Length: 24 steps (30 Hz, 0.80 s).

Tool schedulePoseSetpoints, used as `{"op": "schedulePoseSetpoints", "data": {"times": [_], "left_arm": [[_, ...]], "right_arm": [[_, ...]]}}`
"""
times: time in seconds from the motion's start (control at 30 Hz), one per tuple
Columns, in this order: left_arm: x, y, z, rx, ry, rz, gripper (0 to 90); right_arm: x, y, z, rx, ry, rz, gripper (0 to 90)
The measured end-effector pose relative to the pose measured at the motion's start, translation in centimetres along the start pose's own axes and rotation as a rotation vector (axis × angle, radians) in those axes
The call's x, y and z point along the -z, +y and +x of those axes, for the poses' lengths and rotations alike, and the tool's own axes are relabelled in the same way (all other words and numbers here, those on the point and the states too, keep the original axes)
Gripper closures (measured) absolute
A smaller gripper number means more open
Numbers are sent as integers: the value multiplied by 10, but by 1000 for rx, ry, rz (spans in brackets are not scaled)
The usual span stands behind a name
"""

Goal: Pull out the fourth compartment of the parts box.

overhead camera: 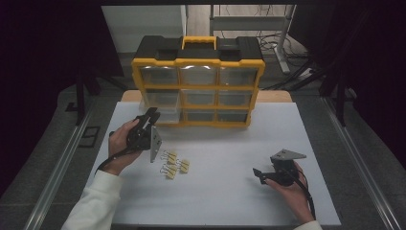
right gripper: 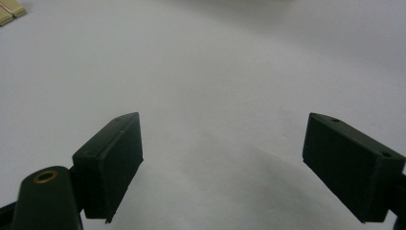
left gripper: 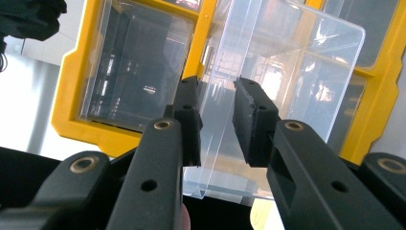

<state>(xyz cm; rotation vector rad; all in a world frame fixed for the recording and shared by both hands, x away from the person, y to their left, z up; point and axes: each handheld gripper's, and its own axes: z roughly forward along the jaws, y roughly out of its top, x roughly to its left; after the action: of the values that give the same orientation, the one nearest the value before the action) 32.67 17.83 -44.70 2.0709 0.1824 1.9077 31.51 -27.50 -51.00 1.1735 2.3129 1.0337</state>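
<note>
- Left gripper (left gripper: 216, 120) at centre frame: jaws straddle the front wall of a clear drawer (left gripper: 287, 81); pad contact can't be told.
- Drawer sticks out of yellow organizer (overhead camera: 198, 81), lower-left corner.
- Right gripper (right gripper: 222, 167): jaws wide apart over bare table (right gripper: 215, 62), lower right.
- Binder clips (overhead camera: 173, 163) at centre.

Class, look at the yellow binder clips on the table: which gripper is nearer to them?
Left. The left gripper is just beside the binder clips, by the drawer cabinet; the right gripper rests farther off across the table.
</note>
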Motion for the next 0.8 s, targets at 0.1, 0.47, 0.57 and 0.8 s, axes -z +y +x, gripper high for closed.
{"op": "schedulePoseSetpoints", "data": {"times": [0.1, 0.47, 0.57, 0.8], "left_arm": [[0, 0, 0, -1, -1, 1, 724], [2, -2, -2, -3, -9, -4, 721], [2, -1, -4, -7, -10, -8, 717], [3, -2, -3, 0, -12, -7, 715]], "right_arm": [[0, 0, 0, 2, -1, 1, 143], [0, 0, 0, 2, 0, 3, 143], [0, 0, 0, 2, 0, 3, 143], [0, 0, 0, 2, -1, 3, 143]]}}
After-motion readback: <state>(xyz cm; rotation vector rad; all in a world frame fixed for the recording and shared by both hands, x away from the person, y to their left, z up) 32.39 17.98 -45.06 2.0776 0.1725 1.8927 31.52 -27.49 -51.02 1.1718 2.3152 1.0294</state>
